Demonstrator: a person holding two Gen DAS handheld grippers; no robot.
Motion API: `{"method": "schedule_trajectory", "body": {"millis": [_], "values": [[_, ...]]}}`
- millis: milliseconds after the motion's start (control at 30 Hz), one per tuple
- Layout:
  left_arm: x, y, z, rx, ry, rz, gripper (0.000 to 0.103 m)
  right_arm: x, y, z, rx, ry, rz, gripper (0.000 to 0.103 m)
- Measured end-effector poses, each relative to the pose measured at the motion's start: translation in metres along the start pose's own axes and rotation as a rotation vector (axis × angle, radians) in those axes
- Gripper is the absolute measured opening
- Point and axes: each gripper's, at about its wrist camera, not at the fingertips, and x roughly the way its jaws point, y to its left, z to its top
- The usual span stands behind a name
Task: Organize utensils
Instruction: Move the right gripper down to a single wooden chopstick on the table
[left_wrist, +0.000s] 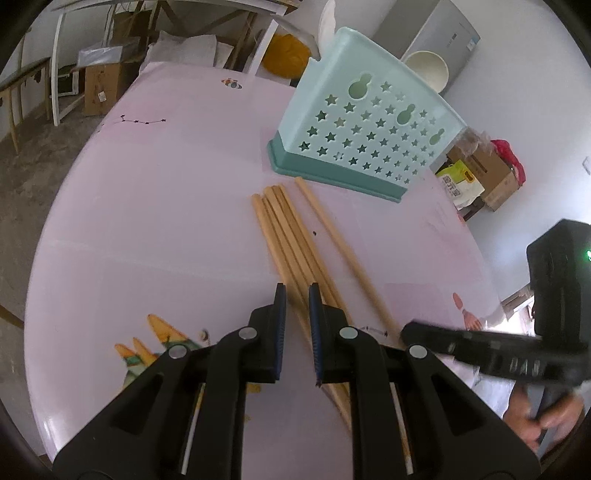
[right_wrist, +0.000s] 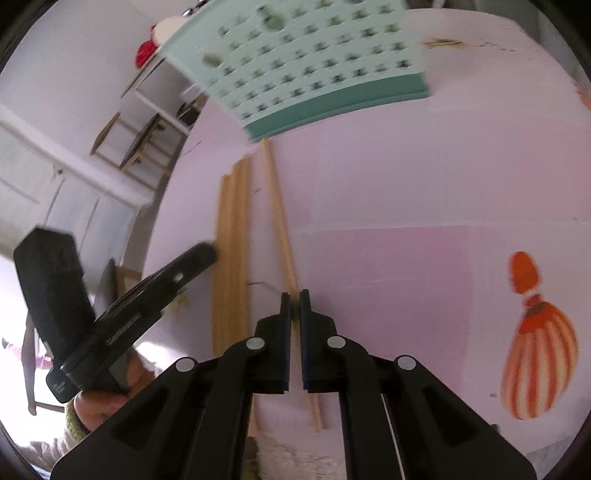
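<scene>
Several wooden chopsticks (left_wrist: 291, 240) lie in a bundle on the pink table, with one single chopstick (left_wrist: 340, 251) lying apart to their right. A mint-green utensil holder (left_wrist: 365, 125) with star holes stands just beyond them. My left gripper (left_wrist: 297, 291) hovers over the bundle with its jaws a little apart around one stick, not closed. My right gripper (right_wrist: 294, 295) is shut on the single chopstick (right_wrist: 280, 218), low at the table. The bundle (right_wrist: 231, 243) lies to its left, and the holder (right_wrist: 314, 62) is ahead, blurred.
The pink table (left_wrist: 155, 221) carries cartoon prints. The other gripper shows at each view's edge: the right one (left_wrist: 517, 354) and the left one (right_wrist: 110, 314). A white bowl (left_wrist: 424, 70), boxes (left_wrist: 480, 173) and furniture stand beyond the table.
</scene>
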Motion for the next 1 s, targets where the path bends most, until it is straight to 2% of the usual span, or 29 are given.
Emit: {"method": "schedule_trajectory", "body": {"millis": [200,333,567,700,800,933,1000], "values": [[-0.019,0.0,-0.013,0.052,0.002,0.063,0.016,-0.011,-0.012,-0.004,0.02,-0.023,-0.037,0.005],[-0.021,-0.017,-0.024,0.126,-0.001,0.091,0.027,-0.012,-0.009,-0.008,-0.007,-0.022,-0.06,0.005],[-0.015,-0.034,-0.029,0.21,-0.024,0.16,0.027,-0.009,-0.007,-0.007,-0.008,-0.013,-0.064,0.009],[-0.017,-0.033,-0.029,0.219,-0.032,0.19,0.029,-0.014,-0.011,-0.007,-0.003,-0.028,-0.063,0.017],[-0.018,-0.032,-0.028,0.228,-0.034,0.239,0.028,-0.02,-0.02,-0.01,0.011,-0.03,-0.048,0.017],[-0.018,-0.031,-0.028,0.24,-0.033,0.27,0.028,-0.027,-0.025,-0.009,0.015,-0.048,-0.039,0.018],[-0.019,-0.028,-0.026,0.23,-0.036,0.27,0.028,-0.03,-0.027,-0.009,0.016,-0.059,-0.036,0.022]]}}
